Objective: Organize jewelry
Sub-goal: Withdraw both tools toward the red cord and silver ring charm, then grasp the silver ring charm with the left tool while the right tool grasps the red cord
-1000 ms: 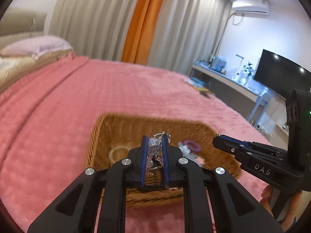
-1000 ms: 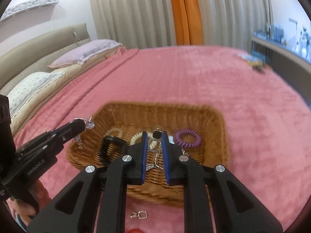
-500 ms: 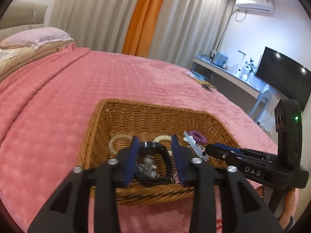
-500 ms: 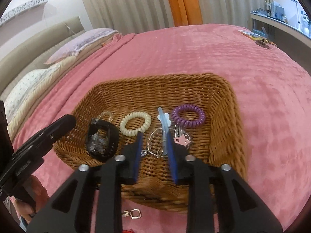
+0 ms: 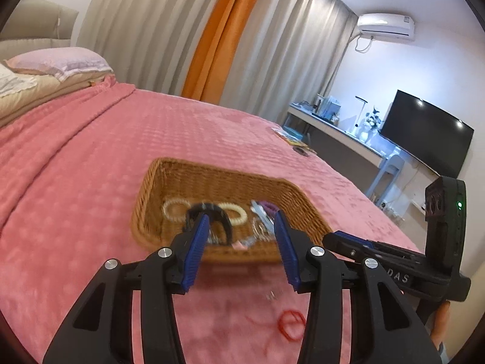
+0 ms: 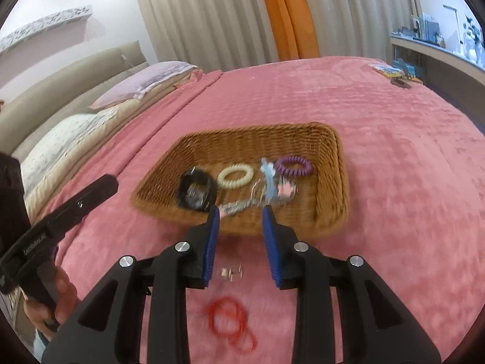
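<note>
A wicker basket sits on the pink bed. Inside lie a black band, a cream coil tie, a purple coil tie, a blue clip and silver jewelry. My left gripper is open and empty, just short of the basket's near rim. My right gripper is open and empty, also short of the rim. A small silver clasp and a red cord lie on the blanket in front of the basket.
The pink blanket covers the bed all around. Pillows lie at the far left. A few small items lie near the far right edge. A desk and a TV stand beyond the bed.
Both grippers opened, dropped their jewelry into the basket, and have pulled back toward me. The clasp and red cord now show in front of the basket.
</note>
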